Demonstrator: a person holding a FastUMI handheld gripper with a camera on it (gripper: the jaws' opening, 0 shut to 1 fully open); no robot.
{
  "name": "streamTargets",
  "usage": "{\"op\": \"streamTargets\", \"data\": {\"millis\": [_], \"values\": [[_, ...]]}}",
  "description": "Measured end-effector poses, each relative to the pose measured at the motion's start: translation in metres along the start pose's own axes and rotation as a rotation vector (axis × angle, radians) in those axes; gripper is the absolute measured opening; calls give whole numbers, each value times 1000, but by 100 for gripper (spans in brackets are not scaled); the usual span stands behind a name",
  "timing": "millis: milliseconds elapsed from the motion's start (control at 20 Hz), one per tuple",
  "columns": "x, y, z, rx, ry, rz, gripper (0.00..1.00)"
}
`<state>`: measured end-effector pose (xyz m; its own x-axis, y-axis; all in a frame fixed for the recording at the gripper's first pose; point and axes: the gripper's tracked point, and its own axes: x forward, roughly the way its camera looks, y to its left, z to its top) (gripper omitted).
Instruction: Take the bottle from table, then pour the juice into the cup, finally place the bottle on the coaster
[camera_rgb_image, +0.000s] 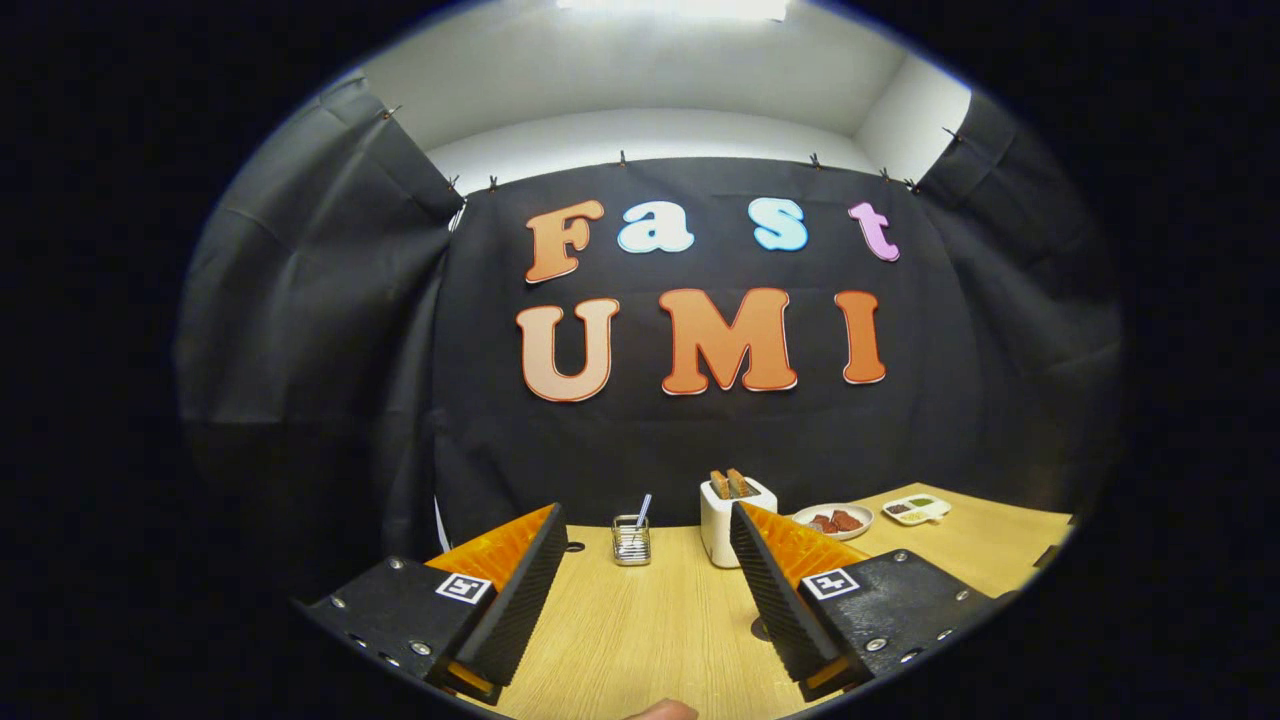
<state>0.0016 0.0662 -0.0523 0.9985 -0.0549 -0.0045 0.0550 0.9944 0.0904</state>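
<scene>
Gripper (645, 540) level over your wooden table (650, 630), fingers wide apart, holding nothing. Beyond them: boxy white toaster (727, 520), small wire holder (631, 540), round plate (835, 520).

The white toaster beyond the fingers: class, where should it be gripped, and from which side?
Grip the toaster across its upright body, below the toast, coming level from the front. The hand-held gripper is open, and the body looks narrower than the gap.

The table (640, 620) is pale wood with a fine grain and a matt finish. Beyond the gripper (645, 545), whose spread fingers (520, 600) have ribbed inner faces, stand a shiny wire-metal holder (631, 541) and a smooth, glossy white toaster (722, 520). The wall cloth (320, 300) is matt and creased.
</scene>
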Motion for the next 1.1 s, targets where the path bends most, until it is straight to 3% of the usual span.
{"op": "streamTargets", "data": {"millis": [400, 700, 1100], "values": [[-20, 29, 53, -26, -75, 86, 97], [-27, 7, 54, -76, -96, 27, 97], [-22, -2, 46, -112, -98, 69, 97]]}}
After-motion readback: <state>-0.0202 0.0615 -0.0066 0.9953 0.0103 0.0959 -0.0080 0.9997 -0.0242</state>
